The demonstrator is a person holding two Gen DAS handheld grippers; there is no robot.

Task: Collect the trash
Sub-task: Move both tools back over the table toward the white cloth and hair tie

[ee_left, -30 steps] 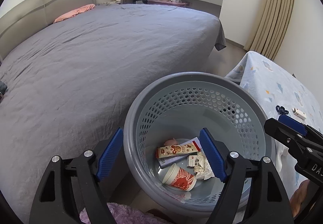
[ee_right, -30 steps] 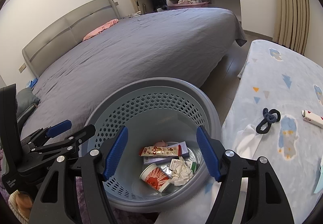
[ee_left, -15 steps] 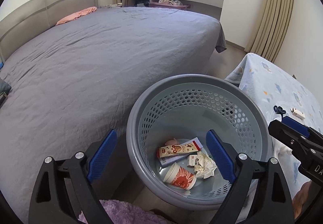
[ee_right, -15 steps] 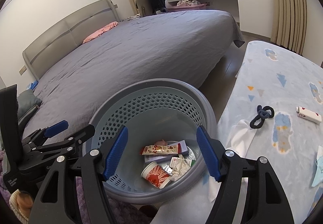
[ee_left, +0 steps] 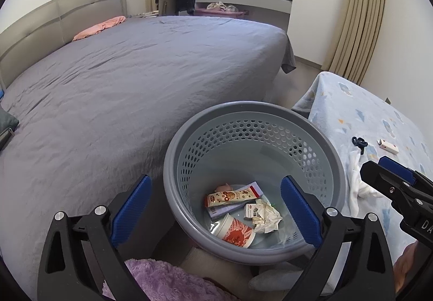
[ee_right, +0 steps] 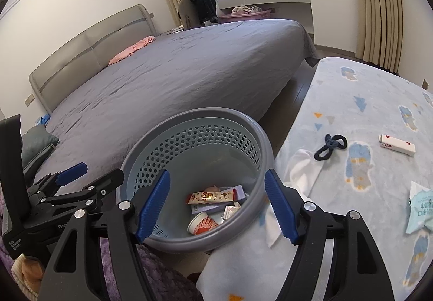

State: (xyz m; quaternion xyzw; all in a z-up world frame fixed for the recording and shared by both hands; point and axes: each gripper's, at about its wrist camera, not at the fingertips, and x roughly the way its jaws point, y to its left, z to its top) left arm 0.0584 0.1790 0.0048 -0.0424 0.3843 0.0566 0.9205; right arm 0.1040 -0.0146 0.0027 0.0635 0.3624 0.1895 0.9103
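1. Left gripper (ee_left: 216,209): jaws opening wide with nothing between the pads, poised above the grey basket (ee_left: 335,165), presumably so that dropped trash lands inside.
2. Right gripper (ee_right: 217,209): jaws moderately spread, opening slightly, empty, over the basket's right rim beside the patterned blanket (ee_right: 365,116).
3. Basket contents: red-printed paper cup (ee_left: 236,230), snack wrapper (ee_left: 230,196), crumpled paper (ee_left: 266,217); their print is too small to read.
4. Likely remaining trash lies on the blanket to the right: small carton (ee_right: 396,144) bearing a red "2", and a pale packet (ee_right: 420,206) with unreadable characters.
5. A dark hair tie (ee_right: 331,146) and white cloth (ee_right: 300,168) lie nearer the basket.
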